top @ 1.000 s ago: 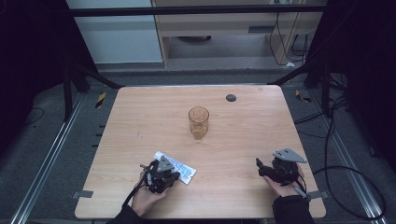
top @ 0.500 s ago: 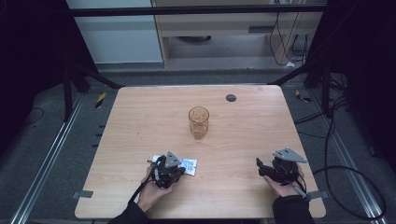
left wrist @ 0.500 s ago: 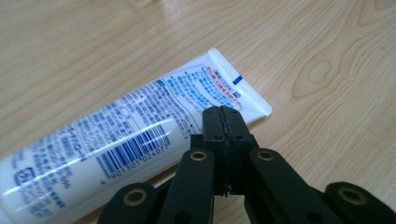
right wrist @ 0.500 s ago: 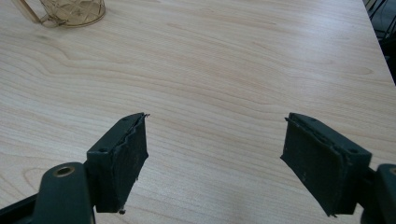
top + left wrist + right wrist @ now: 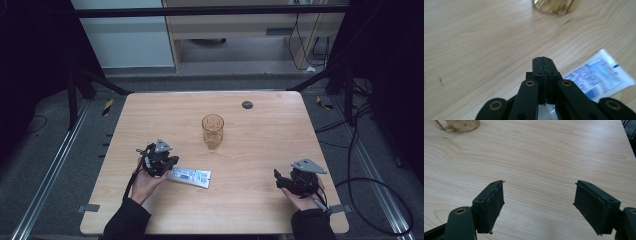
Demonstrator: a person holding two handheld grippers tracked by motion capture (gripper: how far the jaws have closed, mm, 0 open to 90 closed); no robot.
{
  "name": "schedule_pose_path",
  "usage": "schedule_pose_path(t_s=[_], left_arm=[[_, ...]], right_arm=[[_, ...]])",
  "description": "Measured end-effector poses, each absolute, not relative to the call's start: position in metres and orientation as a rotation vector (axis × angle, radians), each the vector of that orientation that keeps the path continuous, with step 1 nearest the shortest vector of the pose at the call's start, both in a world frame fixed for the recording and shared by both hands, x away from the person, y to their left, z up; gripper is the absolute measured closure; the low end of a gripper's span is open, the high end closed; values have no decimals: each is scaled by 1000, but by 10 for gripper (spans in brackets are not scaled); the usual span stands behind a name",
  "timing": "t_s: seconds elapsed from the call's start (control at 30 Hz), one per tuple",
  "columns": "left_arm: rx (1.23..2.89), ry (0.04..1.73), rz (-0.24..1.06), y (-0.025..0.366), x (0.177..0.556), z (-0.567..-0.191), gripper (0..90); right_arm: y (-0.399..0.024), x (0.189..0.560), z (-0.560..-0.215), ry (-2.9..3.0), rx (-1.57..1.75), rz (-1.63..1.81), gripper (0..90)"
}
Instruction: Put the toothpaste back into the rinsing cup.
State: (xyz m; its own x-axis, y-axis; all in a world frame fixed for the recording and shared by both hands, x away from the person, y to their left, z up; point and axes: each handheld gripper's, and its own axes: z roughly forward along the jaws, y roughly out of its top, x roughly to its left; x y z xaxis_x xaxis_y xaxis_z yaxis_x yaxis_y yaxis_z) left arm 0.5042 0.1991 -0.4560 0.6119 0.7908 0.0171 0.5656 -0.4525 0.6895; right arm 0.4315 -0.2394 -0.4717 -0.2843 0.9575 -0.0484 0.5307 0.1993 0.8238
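A white tube with blue print (image 5: 189, 176) lies flat on the wooden table (image 5: 260, 145), left of centre near the front. My left gripper (image 5: 171, 161) hovers just above the tube's left end. Its jaws are pressed together with nothing between the tips (image 5: 542, 61). The tube (image 5: 602, 75) lies below and to the right of them. An amber glass cup (image 5: 212, 131) stands at the table's middle, ahead of the left gripper (image 5: 551, 5). My right gripper (image 5: 278, 179) rests at the front right, open over bare wood (image 5: 539, 195), with the cup (image 5: 461, 125) far off at the top left.
A small dark round disc (image 5: 247, 104) sits near the table's far edge. Cables trail over the floor to the right of the table. Metal rails run along both sides, and a cabinet stands behind.
The left gripper has risen and moved back and left, from over the tube toward its left end. The tube has turned slightly. The right gripper has kept still.
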Motion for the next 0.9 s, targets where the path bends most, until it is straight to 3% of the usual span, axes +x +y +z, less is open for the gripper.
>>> schedule_pose_path(t_s=[0.9], left_arm=[[2256, 1067, 397, 216, 490, -466, 891]], right_arm=[[-244, 430, -473, 1909, 1391, 939, 238]])
